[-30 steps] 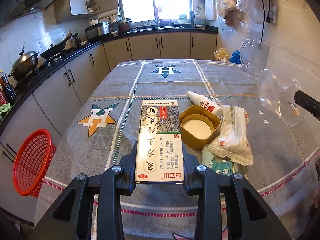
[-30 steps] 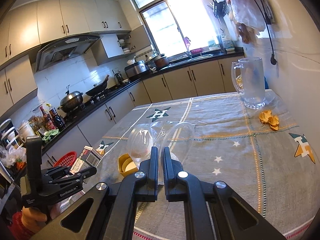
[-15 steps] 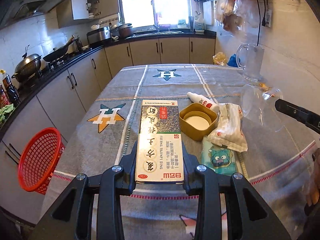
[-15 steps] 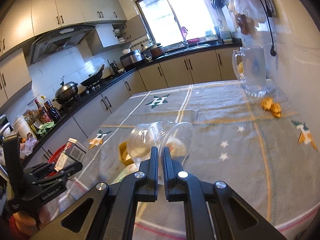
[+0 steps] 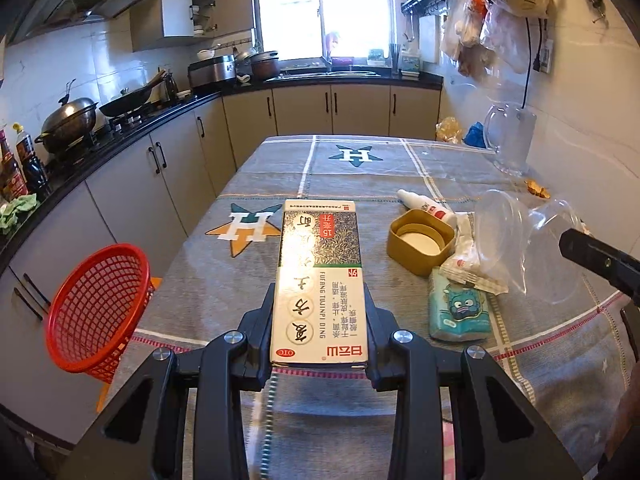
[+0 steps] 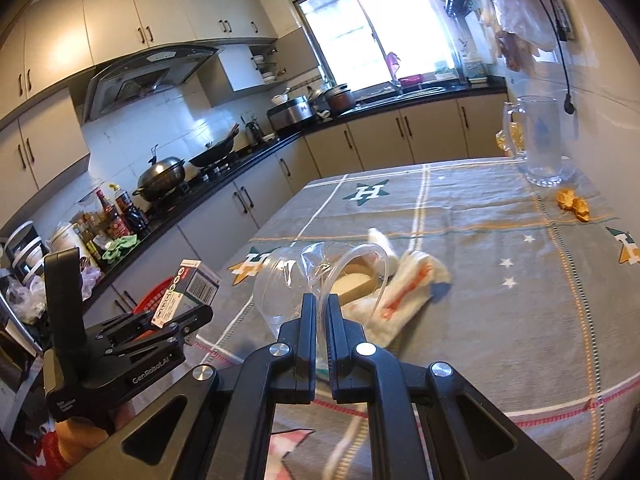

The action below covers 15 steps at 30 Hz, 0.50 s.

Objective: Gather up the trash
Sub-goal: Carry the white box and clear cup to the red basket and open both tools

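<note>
- Kitchen setting: a grey cloth-covered surface (image 5: 400, 168) with star prints stands between a cabinet run on one side and a tiled wall on the other.
- Left gripper (image 5: 320, 322): its fingers (image 5: 262, 320) are clamped on the long sides of a medicine box (image 5: 320, 276). The box lies flat between them, printed face up, and is held above the near part of the surface.
- Right gripper (image 6: 318, 312): its fingers (image 6: 308, 320) are pinched together on the wall of a clear plastic cup (image 6: 320, 276). The cup lies on its side in the air, rim toward the gripper, above the litter.
- Litter on the surface, just beside the box: a tan lid (image 5: 420, 242), a small white bottle (image 5: 424, 204) behind it, a crumpled white wrapper (image 5: 468, 260) and a teal tissue packet (image 5: 458, 312), grouped closely together.
- Farther out: a red mesh basket (image 5: 96, 308) stands off the surface edge on the cabinet side.
- Far corner by the wall: a glass pitcher (image 6: 542, 140), with orange scraps (image 6: 574, 204) near it.
</note>
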### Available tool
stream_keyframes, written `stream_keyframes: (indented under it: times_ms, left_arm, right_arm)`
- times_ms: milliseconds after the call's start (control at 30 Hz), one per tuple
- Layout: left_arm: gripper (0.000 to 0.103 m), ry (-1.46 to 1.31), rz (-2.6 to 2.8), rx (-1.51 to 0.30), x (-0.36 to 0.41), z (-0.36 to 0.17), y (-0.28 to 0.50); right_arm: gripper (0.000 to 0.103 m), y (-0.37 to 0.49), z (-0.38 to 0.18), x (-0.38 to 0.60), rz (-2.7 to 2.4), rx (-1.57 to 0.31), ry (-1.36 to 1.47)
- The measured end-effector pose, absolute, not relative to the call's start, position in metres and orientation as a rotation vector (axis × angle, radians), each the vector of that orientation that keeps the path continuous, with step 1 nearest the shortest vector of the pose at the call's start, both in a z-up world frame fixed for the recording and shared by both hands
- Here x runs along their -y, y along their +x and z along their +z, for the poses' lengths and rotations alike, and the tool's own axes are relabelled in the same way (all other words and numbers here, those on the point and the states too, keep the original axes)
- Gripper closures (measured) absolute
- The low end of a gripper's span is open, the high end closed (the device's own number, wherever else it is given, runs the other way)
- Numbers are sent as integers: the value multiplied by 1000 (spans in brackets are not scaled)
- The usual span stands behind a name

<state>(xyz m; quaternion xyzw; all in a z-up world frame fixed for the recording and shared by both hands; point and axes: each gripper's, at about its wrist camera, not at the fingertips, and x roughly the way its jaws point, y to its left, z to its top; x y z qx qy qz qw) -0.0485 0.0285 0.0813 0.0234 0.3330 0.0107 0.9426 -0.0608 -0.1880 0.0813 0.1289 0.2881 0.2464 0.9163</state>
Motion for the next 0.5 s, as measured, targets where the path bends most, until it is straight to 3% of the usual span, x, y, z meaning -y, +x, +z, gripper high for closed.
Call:
stream_keyframes:
  times_ms: [500]
  left_arm:
    - [69, -10, 59, -677, -69, 81, -57]
  right_arm:
    - [98, -67, 90, 141, 582, -613, 219]
